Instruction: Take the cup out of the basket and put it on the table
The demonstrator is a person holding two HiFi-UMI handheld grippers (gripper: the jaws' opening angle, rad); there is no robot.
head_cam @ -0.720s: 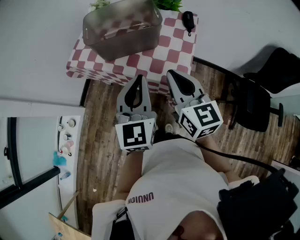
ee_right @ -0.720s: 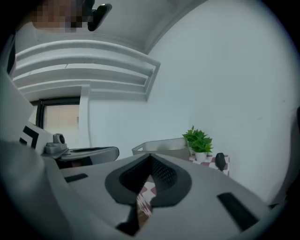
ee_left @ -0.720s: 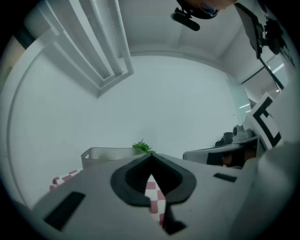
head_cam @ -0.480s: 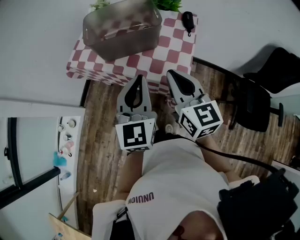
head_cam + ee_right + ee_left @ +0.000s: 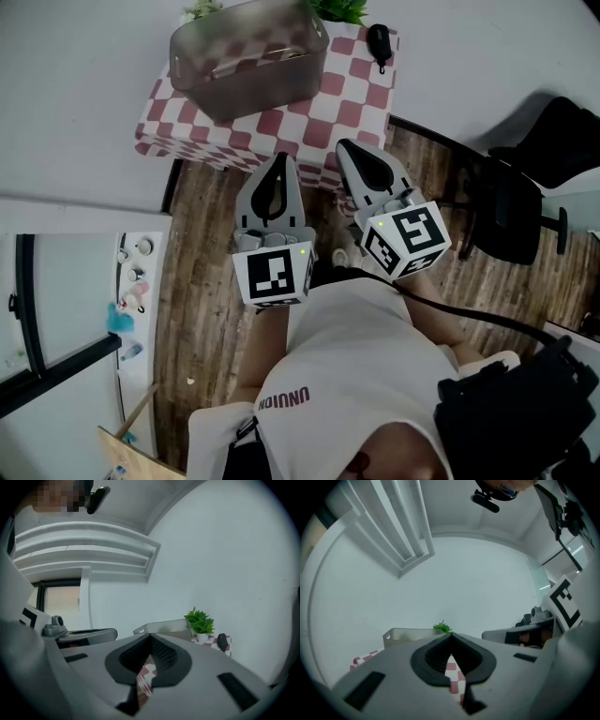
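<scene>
A: What do we have in front of us?
B: We stand on a wooden floor (image 5: 202, 244). Ahead is the table (image 5: 352, 89), covered with a red and white checked cloth.
A: And the basket?
B: The basket (image 5: 253, 80) sits on the far left part of the table. Its walls are cloudy, so we cannot make out the cup inside.
A: Our grippers?
B: We hold both level, near the table's front edge. The left gripper (image 5: 278, 156) has its fingers closed together on nothing, and the right gripper (image 5: 343, 144) too. Behind the basket is a plant (image 5: 336, 9), with a small black thing (image 5: 377, 39) beside it.
</scene>
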